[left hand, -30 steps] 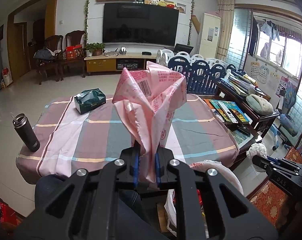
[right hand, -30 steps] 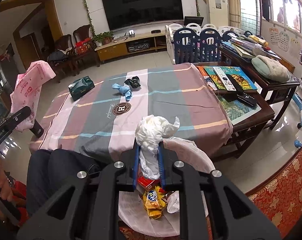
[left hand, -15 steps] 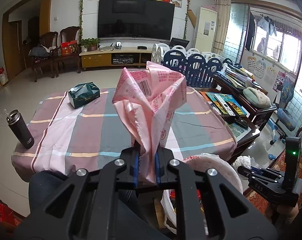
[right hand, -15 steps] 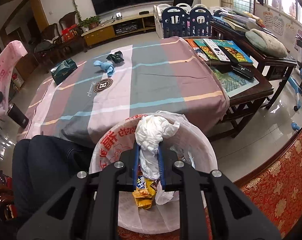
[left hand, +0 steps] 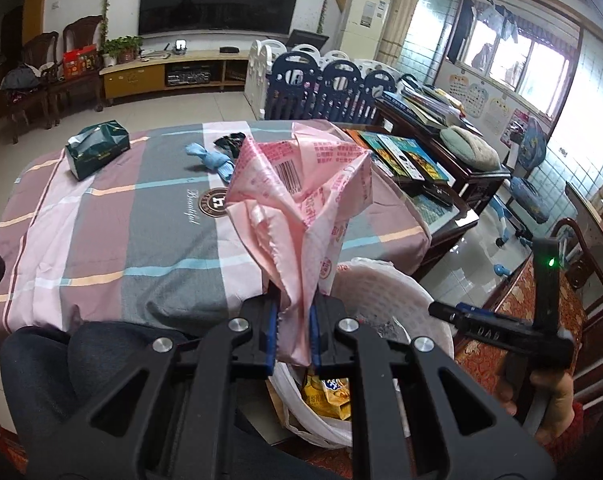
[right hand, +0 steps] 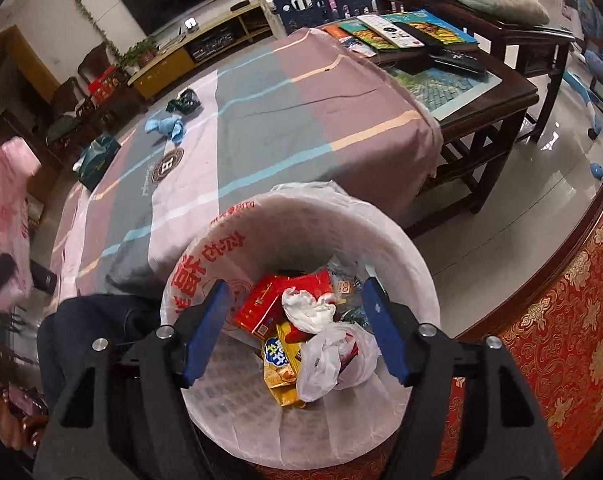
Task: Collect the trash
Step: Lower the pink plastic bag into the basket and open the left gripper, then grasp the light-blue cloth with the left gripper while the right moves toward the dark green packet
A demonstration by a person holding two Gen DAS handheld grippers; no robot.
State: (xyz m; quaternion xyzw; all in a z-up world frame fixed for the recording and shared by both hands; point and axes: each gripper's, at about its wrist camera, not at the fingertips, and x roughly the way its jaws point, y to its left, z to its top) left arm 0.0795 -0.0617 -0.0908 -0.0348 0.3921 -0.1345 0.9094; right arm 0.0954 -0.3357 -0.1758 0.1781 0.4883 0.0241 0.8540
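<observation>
Now the tissue lies in the bin

Over the bin [right hand: 401, 248], the right gripper [right hand: 297, 328] is opening its jaws, nothing pinched between them; the white tissue wad [right hand: 307, 308] rests below among snack wrappers. The left gripper [left hand: 293, 340] stays clamped on a crumpled pink bag [left hand: 301, 200] above the bin's rim. Beyond, a blue rag [right hand: 165, 126] lies on the striped table [right hand: 301, 120].
</observation>
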